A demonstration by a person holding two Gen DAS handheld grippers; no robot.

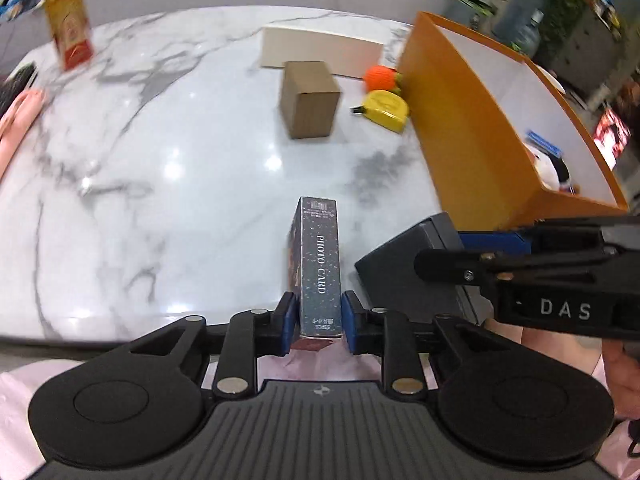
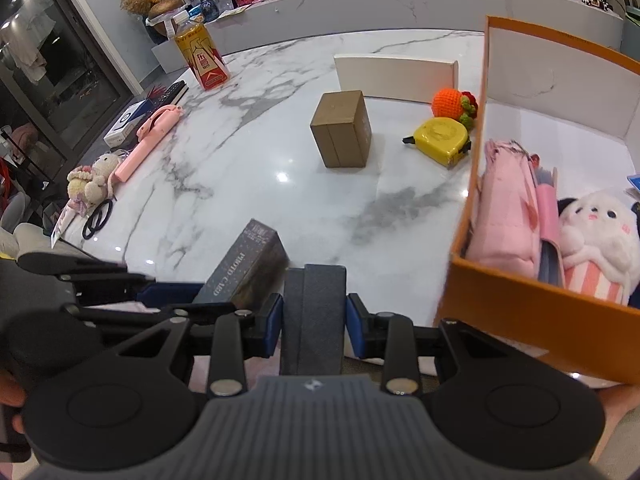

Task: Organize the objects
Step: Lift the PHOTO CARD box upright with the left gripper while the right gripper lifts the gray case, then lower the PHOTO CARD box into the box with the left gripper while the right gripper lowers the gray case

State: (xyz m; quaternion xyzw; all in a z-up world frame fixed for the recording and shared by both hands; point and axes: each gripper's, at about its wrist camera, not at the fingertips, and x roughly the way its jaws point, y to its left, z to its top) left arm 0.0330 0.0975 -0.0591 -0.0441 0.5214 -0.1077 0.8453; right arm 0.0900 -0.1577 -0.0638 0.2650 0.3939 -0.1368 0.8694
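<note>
My left gripper (image 1: 319,322) is shut on a dark "PHOTO CARD" box (image 1: 319,264), held above the near edge of the marble table (image 1: 160,184). It also shows in the right wrist view (image 2: 240,266). My right gripper (image 2: 314,324) is shut on a dark grey box (image 2: 314,312), which also shows in the left wrist view (image 1: 412,264), just right of the card box. The orange storage box (image 2: 532,304) stands at the right, holding a pink pouch (image 2: 504,216) and a white plush toy (image 2: 600,236).
On the table are a brown carton (image 2: 342,134), a yellow tape measure (image 2: 440,140), an orange crochet fruit (image 2: 450,104), a white flat box (image 2: 396,76), a drink bottle (image 2: 202,56), a pink stick (image 2: 148,140), a small plush (image 2: 92,180) and scissors (image 2: 98,220).
</note>
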